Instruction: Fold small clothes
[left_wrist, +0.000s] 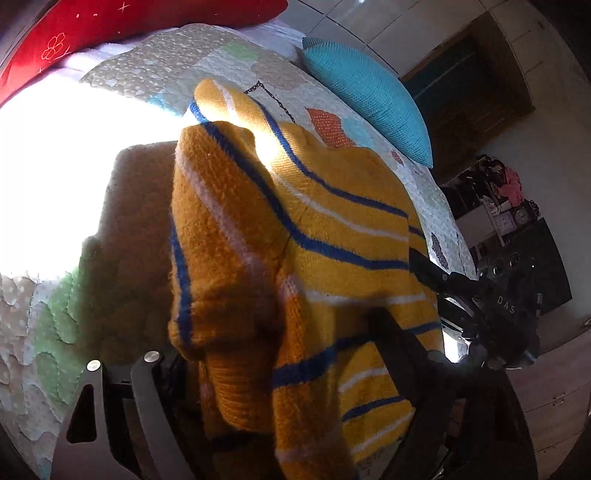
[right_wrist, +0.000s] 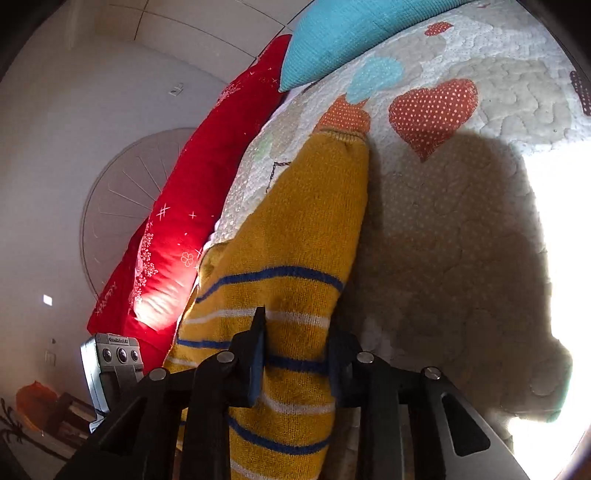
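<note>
A small yellow knitted sweater with blue and white stripes hangs lifted over the quilted bed. In the left wrist view it drapes over my left gripper and hides the fingertips; the jaws close on its bunched edge. My right gripper shows there at the right, holding the sweater's other edge. In the right wrist view the sweater runs between the two black fingers of my right gripper, which are shut on it; a plain yellow sleeve reaches up over the quilt.
The patchwork quilt has a bright sunlit patch. A red pillow and a turquoise pillow lie at the bed's head. A cluttered shelf and drawers stand beyond the bed.
</note>
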